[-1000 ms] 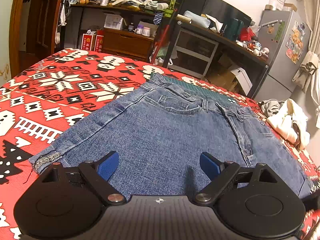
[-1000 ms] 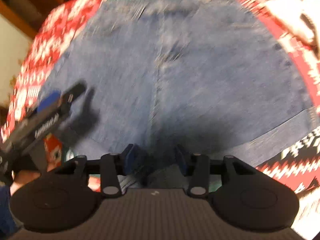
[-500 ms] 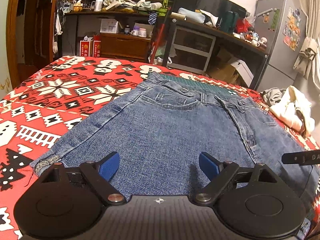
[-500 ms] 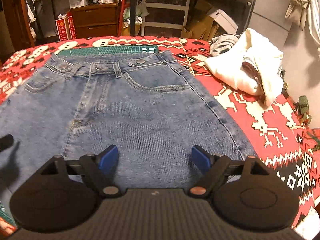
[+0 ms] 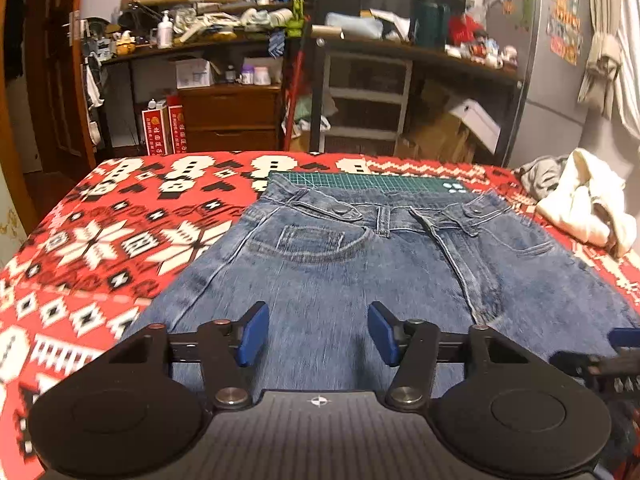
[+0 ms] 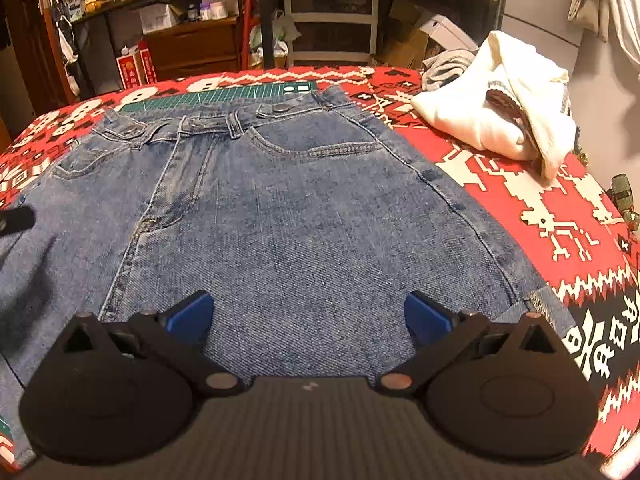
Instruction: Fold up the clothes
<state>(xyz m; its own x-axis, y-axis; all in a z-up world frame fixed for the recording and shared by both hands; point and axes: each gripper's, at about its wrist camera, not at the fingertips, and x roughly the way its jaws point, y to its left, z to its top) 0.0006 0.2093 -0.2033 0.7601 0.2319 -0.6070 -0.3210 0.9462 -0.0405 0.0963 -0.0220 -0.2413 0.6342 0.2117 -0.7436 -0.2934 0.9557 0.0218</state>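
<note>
Red patterned bedding (image 5: 100, 248) covers the bed where the work goes on, and nearest to me both tools hang just above the lower half of the denim shorts (image 6: 280, 208). A second ago the right gripper (image 6: 308, 316) was down at the hem with its pads nearly together, the picture smeared by quick motion; now it has pulled back and up, its blue pads spread wide and holding nothing. The left gripper (image 5: 314, 334) is spread too, though narrower, and empty; it has risen a little, so more of the room shows past it. To my eye that means the shorts have just been smoothed flat and the first fold has not yet begun.

Further on, the waistband lies over a green cutting mat (image 5: 360, 182). A cream garment (image 6: 504, 116) sits bunched well to the right, touching a grey one behind it. Beyond the bed stand cluttered shelves (image 5: 224, 44) and a fridge (image 5: 540, 60).
</note>
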